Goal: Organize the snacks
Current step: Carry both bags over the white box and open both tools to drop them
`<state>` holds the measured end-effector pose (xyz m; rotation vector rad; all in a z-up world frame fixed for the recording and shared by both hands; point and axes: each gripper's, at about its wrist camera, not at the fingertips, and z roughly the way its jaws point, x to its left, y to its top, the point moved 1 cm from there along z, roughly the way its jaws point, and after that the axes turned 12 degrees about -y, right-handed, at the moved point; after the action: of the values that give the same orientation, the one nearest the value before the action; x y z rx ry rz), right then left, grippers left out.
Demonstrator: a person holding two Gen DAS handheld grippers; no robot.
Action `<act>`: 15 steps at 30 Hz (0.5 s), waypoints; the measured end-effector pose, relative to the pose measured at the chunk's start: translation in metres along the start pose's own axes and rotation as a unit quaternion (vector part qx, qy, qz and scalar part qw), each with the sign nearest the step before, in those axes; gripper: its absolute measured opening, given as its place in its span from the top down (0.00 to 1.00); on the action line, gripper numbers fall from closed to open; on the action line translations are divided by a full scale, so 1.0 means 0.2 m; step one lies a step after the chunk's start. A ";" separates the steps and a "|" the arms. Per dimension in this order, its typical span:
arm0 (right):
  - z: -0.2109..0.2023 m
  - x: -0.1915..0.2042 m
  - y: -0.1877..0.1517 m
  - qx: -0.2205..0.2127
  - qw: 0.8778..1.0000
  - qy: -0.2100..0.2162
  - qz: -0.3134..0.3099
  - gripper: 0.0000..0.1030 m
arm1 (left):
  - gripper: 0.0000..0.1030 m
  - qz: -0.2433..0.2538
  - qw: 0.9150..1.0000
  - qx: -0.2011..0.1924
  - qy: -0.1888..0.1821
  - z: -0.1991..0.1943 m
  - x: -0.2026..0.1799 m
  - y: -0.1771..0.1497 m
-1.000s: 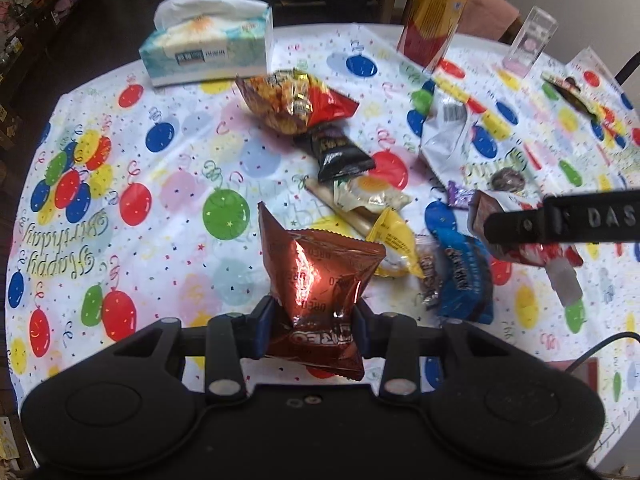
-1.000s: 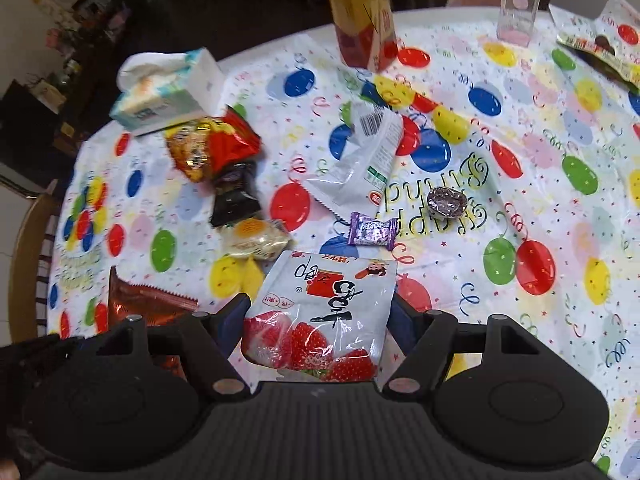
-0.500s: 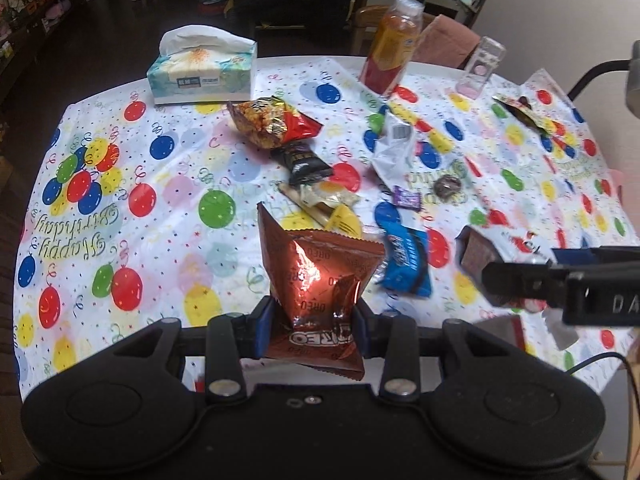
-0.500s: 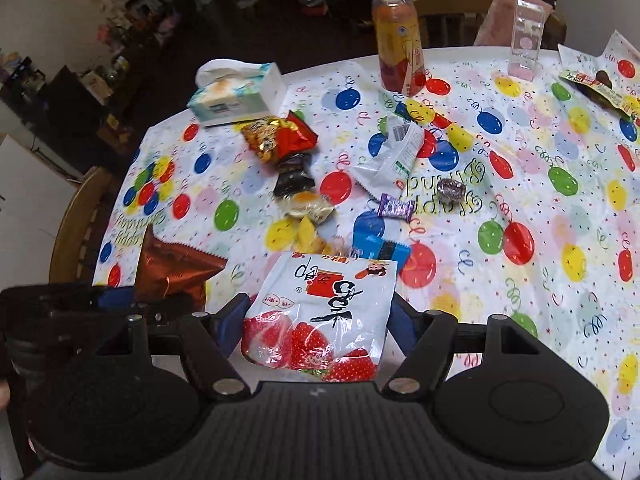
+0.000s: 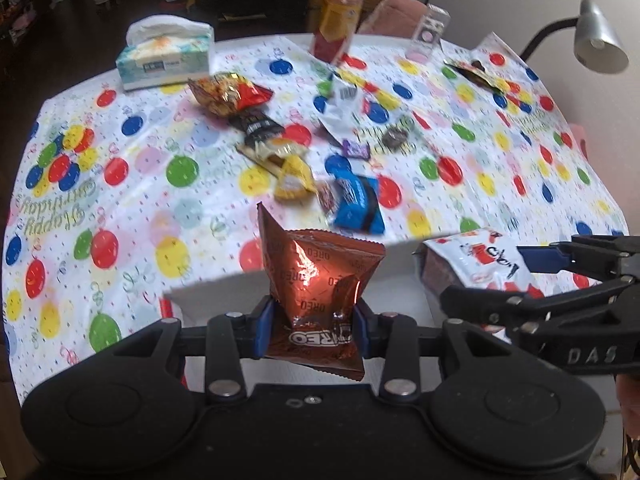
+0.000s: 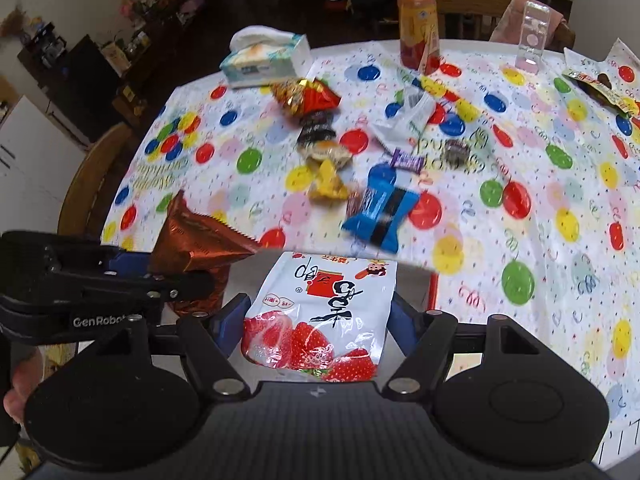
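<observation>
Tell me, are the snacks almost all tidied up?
Not yet. Nothing looks put away so far. In hand: the left hand-held gripper pinches the brown Oreo bag, and the right hand-held gripper holds the strawberry snack bag, both near the table's edge. Left on the tablecloth: the blue packet, yellow packet, red chip bag and small candies.

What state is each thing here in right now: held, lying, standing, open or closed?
Left tool: shut on Oreo bag.
Oreo bag: held, sealed, off the table.
Right tool: shut on strawberry bag.
Strawberry bag: held, sealed.
Blue packet: lying on the table.
Bottle: standing, capped.
Tissue box: open, tissue sticking out.
</observation>
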<state>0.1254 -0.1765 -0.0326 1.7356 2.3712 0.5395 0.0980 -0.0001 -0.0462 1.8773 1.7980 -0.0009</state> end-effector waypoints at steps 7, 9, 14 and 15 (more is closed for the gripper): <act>0.10 0.08 -0.17 0.022 0.999 -0.011 -0.030 0.30 | 0.65 -0.003 1.000 0.020 -0.005 0.07 0.01 -0.12; 0.14 0.09 -0.22 0.028 0.999 -0.013 -0.038 0.30 | 0.65 -0.005 1.000 0.026 -0.001 0.10 0.03 -0.15; 0.26 0.12 -0.32 0.038 0.997 -0.027 -0.056 0.30 | 0.65 -0.019 0.999 0.038 0.006 0.20 0.07 -0.22; 0.28 0.13 -0.33 0.040 0.997 -0.031 -0.059 0.30 | 0.65 -0.022 0.999 0.039 0.007 0.22 0.08 -0.24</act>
<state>0.0775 -0.1581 -0.1075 1.6058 2.4634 0.3734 0.0718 -0.0037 -0.1076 1.8951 1.8738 -0.0760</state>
